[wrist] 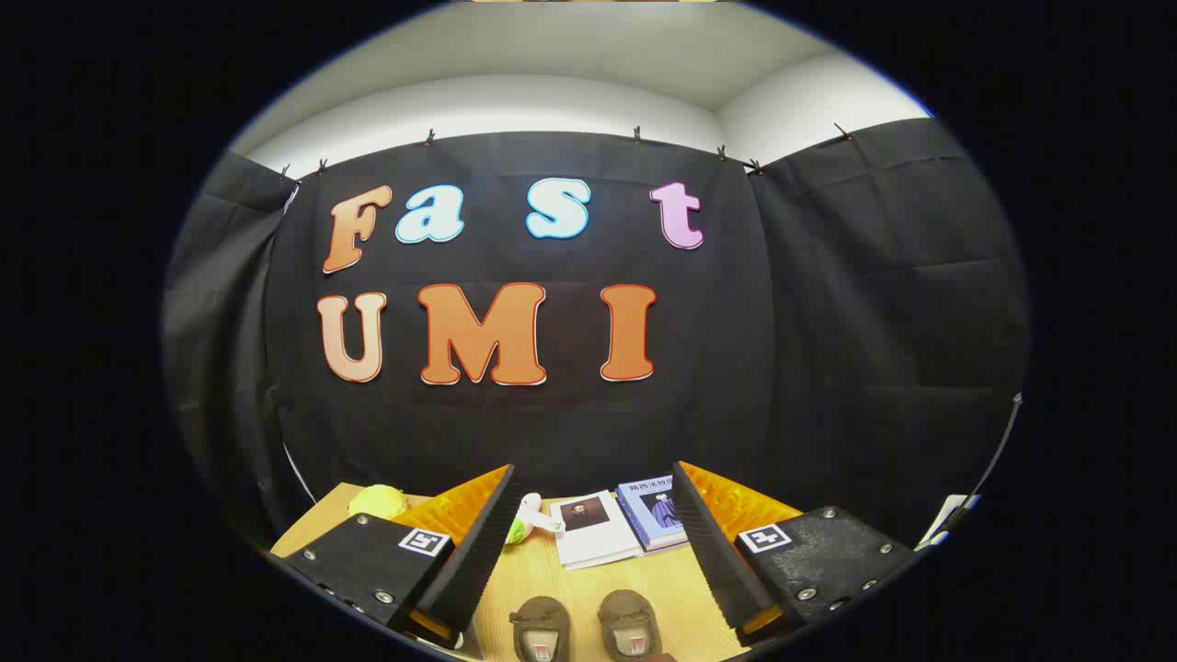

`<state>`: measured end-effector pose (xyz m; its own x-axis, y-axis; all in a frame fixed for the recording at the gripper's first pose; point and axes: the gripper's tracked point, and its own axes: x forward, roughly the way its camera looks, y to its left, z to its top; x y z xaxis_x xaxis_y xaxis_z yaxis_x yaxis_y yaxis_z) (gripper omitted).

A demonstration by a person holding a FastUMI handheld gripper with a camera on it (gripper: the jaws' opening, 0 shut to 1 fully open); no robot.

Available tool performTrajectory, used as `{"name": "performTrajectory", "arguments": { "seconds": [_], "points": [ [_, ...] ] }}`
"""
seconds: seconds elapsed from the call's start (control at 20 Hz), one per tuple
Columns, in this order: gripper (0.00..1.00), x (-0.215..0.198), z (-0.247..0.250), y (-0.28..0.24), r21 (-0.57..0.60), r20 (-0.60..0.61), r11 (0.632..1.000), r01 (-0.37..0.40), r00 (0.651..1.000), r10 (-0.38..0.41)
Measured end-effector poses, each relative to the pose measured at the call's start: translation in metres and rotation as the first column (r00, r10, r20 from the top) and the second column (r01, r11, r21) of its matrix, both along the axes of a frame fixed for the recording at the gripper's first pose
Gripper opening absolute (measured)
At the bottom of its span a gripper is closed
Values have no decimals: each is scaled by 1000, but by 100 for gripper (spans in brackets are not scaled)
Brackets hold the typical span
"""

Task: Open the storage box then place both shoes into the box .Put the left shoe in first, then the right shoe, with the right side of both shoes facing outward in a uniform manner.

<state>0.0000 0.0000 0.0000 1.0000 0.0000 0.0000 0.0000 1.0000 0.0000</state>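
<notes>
While your gripper [588, 552] is hovering with fingers apart, nothing is being held.
Both shoes [585, 627] are sitting just below and between them; you're risking grabbing a shoe before opening the box.

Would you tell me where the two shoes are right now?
In the gripper view, the two shoes sit side by side on the wooden table, low between the open gripper's fingers, nearer than the books.

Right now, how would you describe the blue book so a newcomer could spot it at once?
Start at the wooden table below the black cloth wall. The open claw frames two books lying side by side beyond its fingers. The blue book is the right-hand one, with a figure on its cover, beside the white book that bears a dark portrait.
</notes>
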Motion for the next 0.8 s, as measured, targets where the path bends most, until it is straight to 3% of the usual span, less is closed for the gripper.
{"name": "performTrajectory", "arguments": {
  "seconds": [0.8],
  "points": [
    [98, -2, -2, -2, 8, -29, 1000, -9, 1000, 9]
  ]
}}
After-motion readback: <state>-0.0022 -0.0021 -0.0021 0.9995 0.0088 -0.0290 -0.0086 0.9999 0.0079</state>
